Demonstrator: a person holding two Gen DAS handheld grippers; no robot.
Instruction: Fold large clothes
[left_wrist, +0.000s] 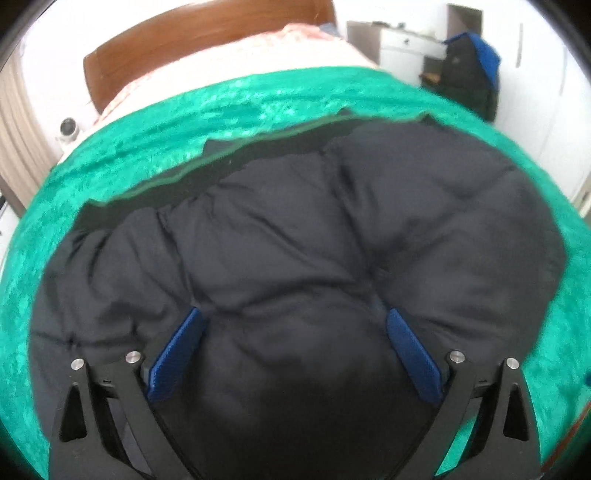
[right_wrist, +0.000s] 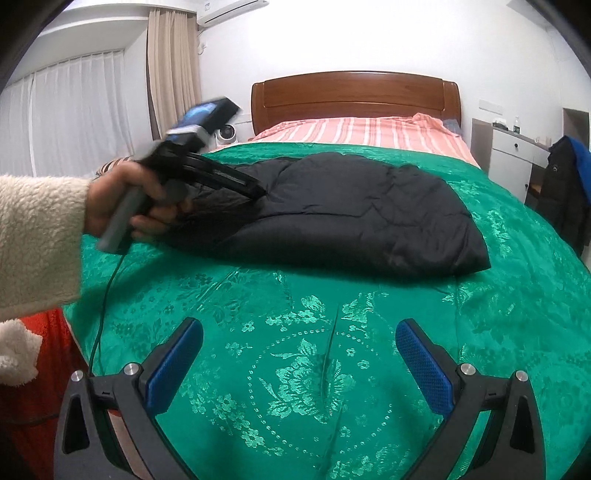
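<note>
A dark navy puffer jacket (right_wrist: 362, 214) lies folded into a thick bundle on the green bedspread (right_wrist: 295, 369). In the left wrist view the jacket (left_wrist: 295, 240) fills the frame. My left gripper (left_wrist: 295, 321) is open, its blue pads wide apart and pressing down on the jacket's near part. In the right wrist view the left gripper (right_wrist: 258, 192) reaches onto the jacket's left end, held by a hand in a cream fleece sleeve. My right gripper (right_wrist: 299, 332) is open and empty, hovering over bare bedspread in front of the jacket.
A wooden headboard (right_wrist: 354, 96) and a pink striped sheet (right_wrist: 362, 131) lie beyond the bedspread. A white nightstand (right_wrist: 513, 155) and a chair with a dark and blue jacket (right_wrist: 565, 192) stand at the right. Curtains (right_wrist: 74, 110) hang at the left.
</note>
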